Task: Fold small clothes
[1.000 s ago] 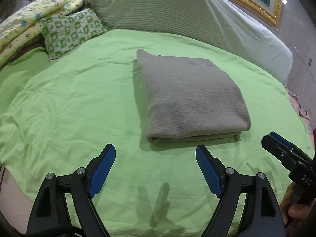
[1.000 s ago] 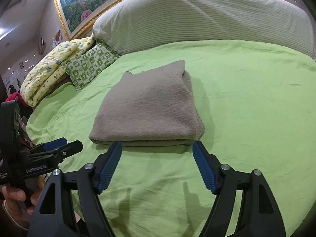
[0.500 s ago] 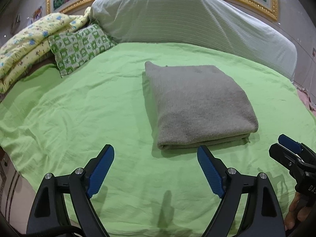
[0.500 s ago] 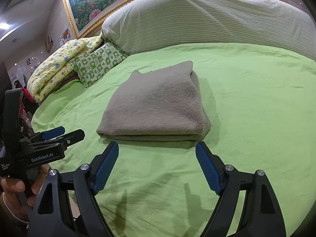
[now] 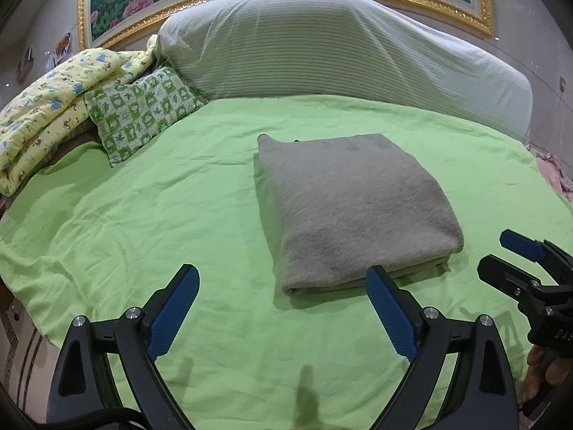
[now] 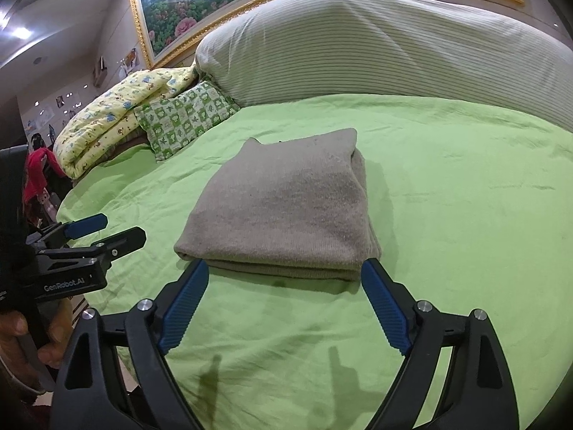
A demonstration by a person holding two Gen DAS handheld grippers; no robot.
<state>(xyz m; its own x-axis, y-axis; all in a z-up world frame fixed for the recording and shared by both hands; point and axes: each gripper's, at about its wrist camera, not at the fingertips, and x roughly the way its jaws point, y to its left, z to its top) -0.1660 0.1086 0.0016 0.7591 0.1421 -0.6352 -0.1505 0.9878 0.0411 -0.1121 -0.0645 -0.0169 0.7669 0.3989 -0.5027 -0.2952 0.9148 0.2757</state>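
A grey knit garment (image 5: 352, 204) lies folded into a neat rectangle on the green bedsheet (image 5: 161, 208); it also shows in the right wrist view (image 6: 286, 208). My left gripper (image 5: 283, 286) is open and empty, held above the sheet just short of the garment's near edge. My right gripper (image 6: 284, 279) is open and empty, its blue pads either side of the garment's near edge without touching it. Each gripper appears at the edge of the other's view: the right one (image 5: 515, 261) and the left one (image 6: 104, 231).
A large striped grey-white bolster (image 5: 340, 46) runs along the head of the bed. A green checked pillow (image 5: 143, 111) and a yellow printed quilt (image 5: 50, 107) lie at the far left. The bed's edge drops off at the near left (image 5: 21, 308).
Both grippers have drawn back and tilted up, so the folded garment sits lower and farther in each view. The garment has not moved. Both jaws stay open.
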